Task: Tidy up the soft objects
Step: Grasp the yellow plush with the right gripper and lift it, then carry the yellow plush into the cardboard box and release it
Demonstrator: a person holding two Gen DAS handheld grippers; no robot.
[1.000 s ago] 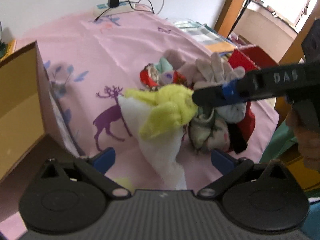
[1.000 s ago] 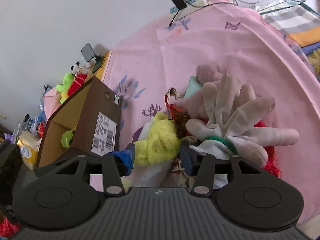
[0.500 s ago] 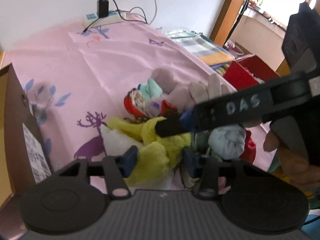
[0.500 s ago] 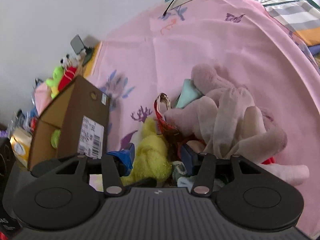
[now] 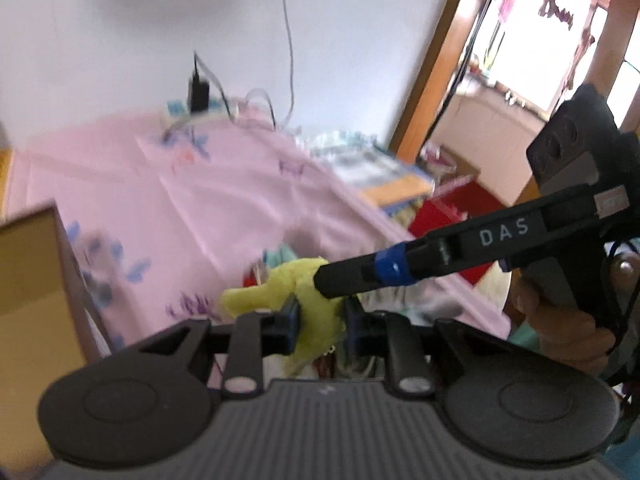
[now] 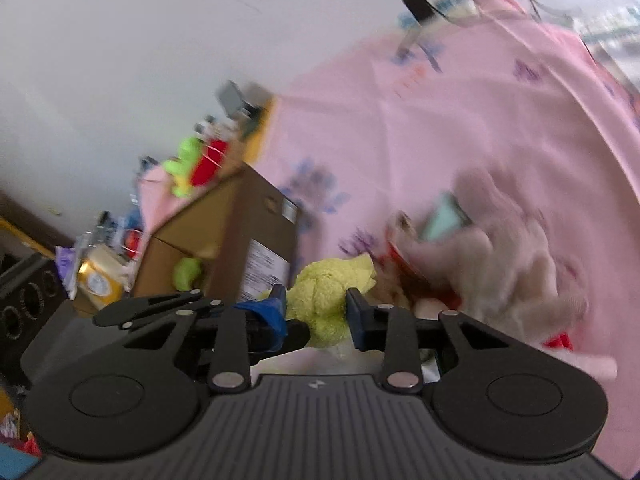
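My left gripper (image 5: 318, 322): jaws closing, pinching yellow plush (image 5: 316, 308) | my right gripper (image 6: 314, 312): jaws closing around same plush | cardboard box (image 6: 236, 240) beside it on pink sheet (image 6: 460, 128).

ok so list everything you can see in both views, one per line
yellow plush cloth: one, yellow, between both tongs, above the pink sheet
pink sheet: one, pink with purple and blue prints, covering the bed
cardboard box: one, brown, open, on the sheet's left, a green item inside
beige plush toy: one, beige-pink, in the pile right of the yellow cloth
red items: blurred, count unclear, within the pile
power strip: one, white, black plug in it, at the far wall
folded blankets: stack, checked and orange, far right of bed
red box: one, red, beside the bed
green and red toys: blurred, behind the box
left tongs: closing, pads pressing the yellow cloth
right tongs: closing, cloth between them
hand: one, holding the right tool
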